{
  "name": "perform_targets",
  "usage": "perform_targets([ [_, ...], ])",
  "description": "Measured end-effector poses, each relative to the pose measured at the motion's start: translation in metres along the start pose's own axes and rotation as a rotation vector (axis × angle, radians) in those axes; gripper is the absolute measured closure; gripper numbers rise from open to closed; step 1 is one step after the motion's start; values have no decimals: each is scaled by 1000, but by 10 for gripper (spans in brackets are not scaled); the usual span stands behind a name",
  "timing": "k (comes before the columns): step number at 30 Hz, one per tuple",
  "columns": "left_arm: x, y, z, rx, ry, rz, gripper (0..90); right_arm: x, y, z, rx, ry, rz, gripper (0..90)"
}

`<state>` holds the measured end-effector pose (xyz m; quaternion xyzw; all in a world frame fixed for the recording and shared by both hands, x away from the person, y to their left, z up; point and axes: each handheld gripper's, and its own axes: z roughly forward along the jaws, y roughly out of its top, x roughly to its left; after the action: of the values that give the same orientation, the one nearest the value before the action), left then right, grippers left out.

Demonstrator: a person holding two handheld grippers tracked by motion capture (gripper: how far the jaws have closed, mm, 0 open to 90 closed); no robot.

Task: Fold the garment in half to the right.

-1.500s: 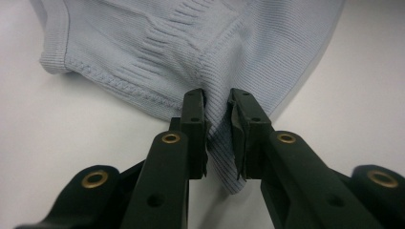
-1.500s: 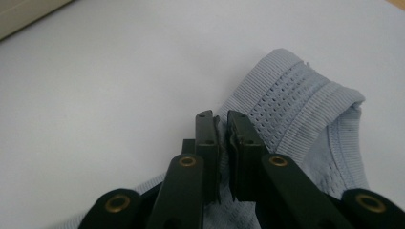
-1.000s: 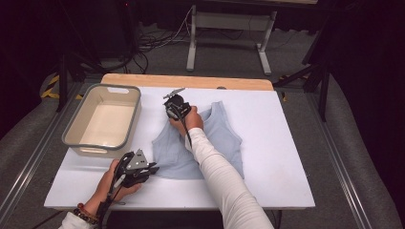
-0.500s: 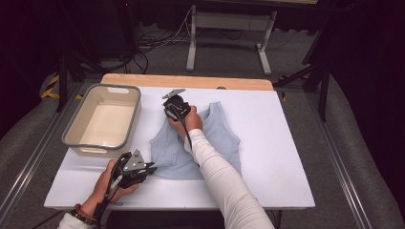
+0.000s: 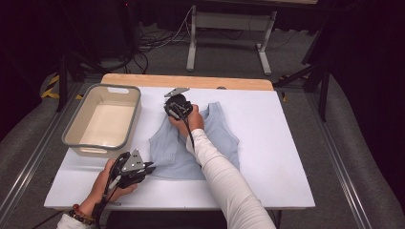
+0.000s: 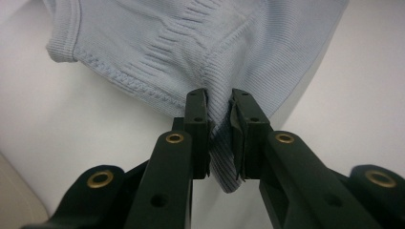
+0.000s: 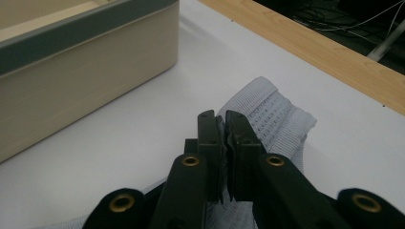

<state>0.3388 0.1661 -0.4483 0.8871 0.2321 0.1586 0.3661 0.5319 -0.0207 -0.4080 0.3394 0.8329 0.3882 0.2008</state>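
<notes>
Two grips on one top [image 5: 193,148], spread flat on the table [image 5: 267,157] beside the tub [image 5: 102,121], likely so it can be folded. Right gripper [image 5: 177,106] is clamped on a shoulder strap [image 7: 272,114] at the far end; left gripper [image 5: 138,169] pinches the near hem [image 6: 219,143], ready to lift both ends together.
</notes>
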Motion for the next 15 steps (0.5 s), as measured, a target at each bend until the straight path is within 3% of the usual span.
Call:
perform_targets([
  [7, 0, 1, -6, -38, -2, -10, 782, -1, 2, -4, -24, 14, -2, 858],
  [12, -2, 6, -10, -20, 17, 34, 788, -1, 4, -8, -37, 16, -19, 858],
  [15, -1, 6, -15, -29, 24, 29, 788, 0, 7, -11, -51, 23, -28, 858],
])
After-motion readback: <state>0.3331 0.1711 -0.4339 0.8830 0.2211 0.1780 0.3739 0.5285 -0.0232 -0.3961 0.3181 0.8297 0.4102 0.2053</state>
